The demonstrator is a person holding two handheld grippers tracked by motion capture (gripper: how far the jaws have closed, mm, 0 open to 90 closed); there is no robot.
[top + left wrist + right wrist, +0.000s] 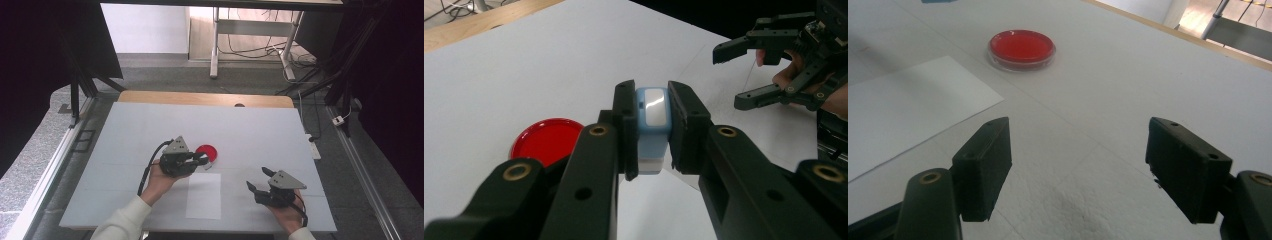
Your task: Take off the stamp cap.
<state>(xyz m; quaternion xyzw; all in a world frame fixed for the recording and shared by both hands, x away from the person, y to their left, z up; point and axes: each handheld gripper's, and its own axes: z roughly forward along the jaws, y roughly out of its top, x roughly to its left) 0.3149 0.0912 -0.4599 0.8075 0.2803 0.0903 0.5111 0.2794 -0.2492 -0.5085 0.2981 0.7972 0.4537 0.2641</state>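
Between my two grippers the white table (150, 130) lay bare, so either could cross the lower middle of the high view unhindered. Only the flat paper sheet (203, 195) lay there. The red dish (207, 151) sat just beyond my left gripper (202, 159) near the centre, blocking a low forward pass. My right gripper (260, 180), at lower right, had bare table ahead.

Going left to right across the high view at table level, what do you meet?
Left gripper, shut on a small light-blue block → red dish → right gripper, jaws open with nothing between them. The white paper sheet overlaps below, so it is left out.
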